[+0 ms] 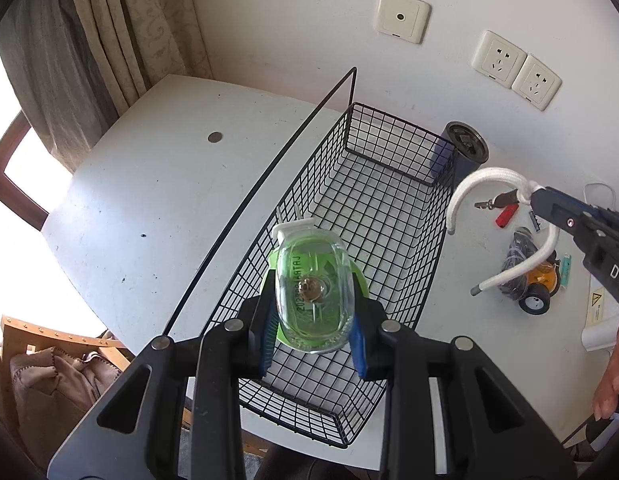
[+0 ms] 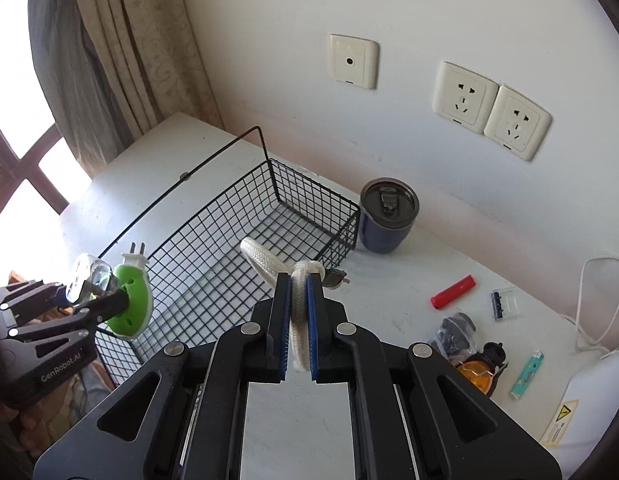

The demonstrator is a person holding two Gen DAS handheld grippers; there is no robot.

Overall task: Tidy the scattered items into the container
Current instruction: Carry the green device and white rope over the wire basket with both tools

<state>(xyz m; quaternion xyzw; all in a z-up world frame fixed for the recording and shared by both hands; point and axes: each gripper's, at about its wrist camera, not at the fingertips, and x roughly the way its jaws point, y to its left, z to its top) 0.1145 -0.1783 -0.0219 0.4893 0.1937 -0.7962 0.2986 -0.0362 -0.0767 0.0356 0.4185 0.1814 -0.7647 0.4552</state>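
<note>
Left gripper (image 1: 314, 316) clamped the plug-in (image 1: 311, 292) directly over the basket (image 1: 389, 216), frame centre; right gripper (image 2: 298, 300) pinched rope (image 2: 265, 258) beside the rim.

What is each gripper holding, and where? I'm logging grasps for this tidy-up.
The left gripper clamps the green plug-in device across its clear bottle. The right gripper pinches the white rope just below its knot.

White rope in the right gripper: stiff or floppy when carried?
The white rope likely droops rather than stays rigid: it arcs down both sides of the right gripper. Its loose ends may snag the wire basket. Probably light.
</note>
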